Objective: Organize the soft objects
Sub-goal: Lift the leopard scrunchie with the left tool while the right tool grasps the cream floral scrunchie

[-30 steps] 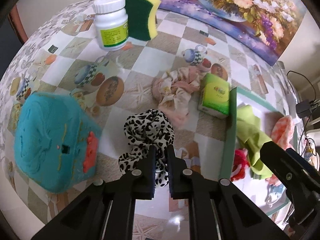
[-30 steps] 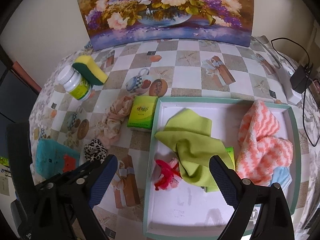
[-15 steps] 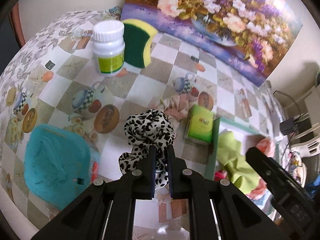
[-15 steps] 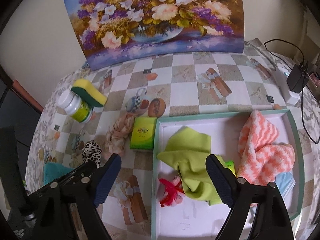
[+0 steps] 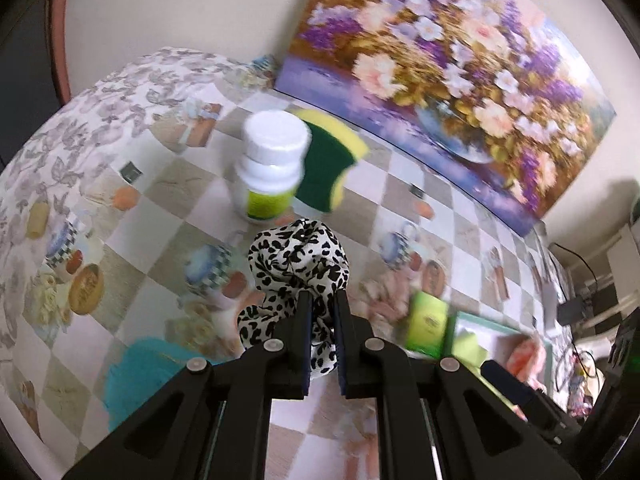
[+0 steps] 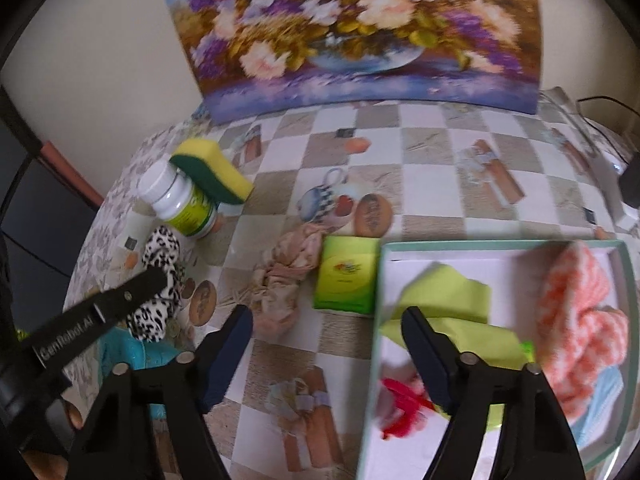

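Note:
My left gripper [image 5: 322,300] is shut on a black-and-white leopard-print scrunchie [image 5: 298,260] and holds it up above the table; it also shows in the right wrist view [image 6: 160,280]. My right gripper [image 6: 328,320] is open and empty, over the left rim of the teal-edged tray [image 6: 378,320]. The tray holds a lime cloth [image 6: 448,300], a coral-and-white towel [image 6: 576,312] and a red soft item [image 6: 400,400]. A pink scrunchie [image 6: 284,280] and a teal cloth [image 6: 132,352] lie on the table.
A white pill bottle [image 6: 176,196] and a yellow-green sponge [image 6: 212,168] stand at the back left. A green tissue pack [image 6: 346,276] lies beside the tray. A flower painting [image 6: 360,28] leans on the wall. Cables and a charger [image 6: 632,184] sit at the right edge.
My left gripper has lifted the leopard scrunchie off the table and higher. My right gripper has shifted left and lower toward the tray's left rim, still open.

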A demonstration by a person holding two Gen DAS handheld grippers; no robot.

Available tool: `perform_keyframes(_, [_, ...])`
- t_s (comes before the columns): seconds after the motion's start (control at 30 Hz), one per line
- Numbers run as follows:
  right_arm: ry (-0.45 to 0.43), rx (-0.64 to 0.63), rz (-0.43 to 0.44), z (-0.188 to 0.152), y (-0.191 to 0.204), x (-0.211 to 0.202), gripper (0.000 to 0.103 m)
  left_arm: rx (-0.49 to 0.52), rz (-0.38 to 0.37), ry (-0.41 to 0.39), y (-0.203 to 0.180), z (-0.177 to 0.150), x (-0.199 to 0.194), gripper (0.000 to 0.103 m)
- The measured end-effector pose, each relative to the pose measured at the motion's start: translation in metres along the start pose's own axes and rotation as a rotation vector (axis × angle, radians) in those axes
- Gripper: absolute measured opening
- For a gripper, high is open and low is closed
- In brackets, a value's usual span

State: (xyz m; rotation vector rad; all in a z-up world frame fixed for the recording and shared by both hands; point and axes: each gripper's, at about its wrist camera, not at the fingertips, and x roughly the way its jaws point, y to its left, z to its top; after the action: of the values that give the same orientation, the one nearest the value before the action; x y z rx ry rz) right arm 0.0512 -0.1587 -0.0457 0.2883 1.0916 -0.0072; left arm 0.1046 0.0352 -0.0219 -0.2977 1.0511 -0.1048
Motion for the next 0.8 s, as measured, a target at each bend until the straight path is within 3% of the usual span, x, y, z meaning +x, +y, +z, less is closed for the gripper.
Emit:
perform_keyframes(0.1, [0.027,-0.015,0.020,0.000,0.011,0.016,0.072,-0.019,-0.008,-0.019,0.010,0.006,0.000,0.010])
perform_keyframes(0.23, [0.056,-0.044,0.015,0.001,0.024,0.036,0.058,-0.038,-0.006,-0.027,0.021,0.011,0.003,0.010])
perform_keyframes(0.7, [0.117,-0.086,0.031,0.001,0.049,0.076,0.045,-0.085,-0.019,-0.024,0.042,0.016,0.005,0.010])
perform_keyframes(0.8, [0.123,-0.087,0.022,0.000,0.051,0.084,0.038,-0.083,-0.018,-0.020,0.042,0.017,0.006,0.010])
